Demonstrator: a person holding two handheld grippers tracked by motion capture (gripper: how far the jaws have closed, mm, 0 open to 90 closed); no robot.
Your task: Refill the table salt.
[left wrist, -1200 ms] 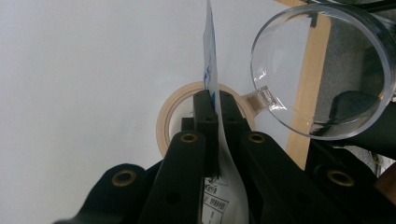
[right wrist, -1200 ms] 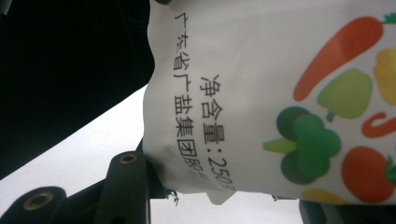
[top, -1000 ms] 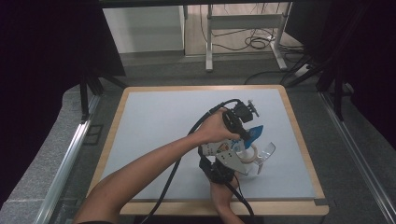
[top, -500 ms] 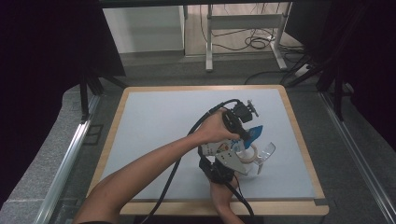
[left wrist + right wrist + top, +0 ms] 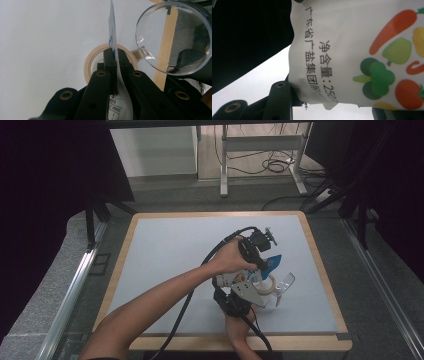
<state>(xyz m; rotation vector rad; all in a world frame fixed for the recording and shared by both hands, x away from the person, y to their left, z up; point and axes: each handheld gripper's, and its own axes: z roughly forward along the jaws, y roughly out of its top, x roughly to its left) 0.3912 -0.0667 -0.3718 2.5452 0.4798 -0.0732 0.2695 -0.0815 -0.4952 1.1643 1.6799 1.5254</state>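
A white bag [image 5: 235, 280] with a blue top and printed vegetables is held over the right part of the table. My left gripper [image 5: 264, 266] is shut on its thin upper edge. In the left gripper view the gripper [image 5: 114, 53] pinches the bag [image 5: 112, 37] above the beige rim of a clear jar [image 5: 87, 67]. The jar's hinged clear lid [image 5: 172, 37] stands open to the right. My right gripper [image 5: 234, 301] comes from the near edge and is shut on the bag's lower end [image 5: 352, 50], which sits between its black fingers [image 5: 279, 100]. The jar [image 5: 266, 289] stands just under the bag.
The grey mat [image 5: 170, 250] has a wooden border [image 5: 320, 270] all around. Black cables trail from both grippers toward the near edge. A metal frame and floor cables lie beyond the far edge.
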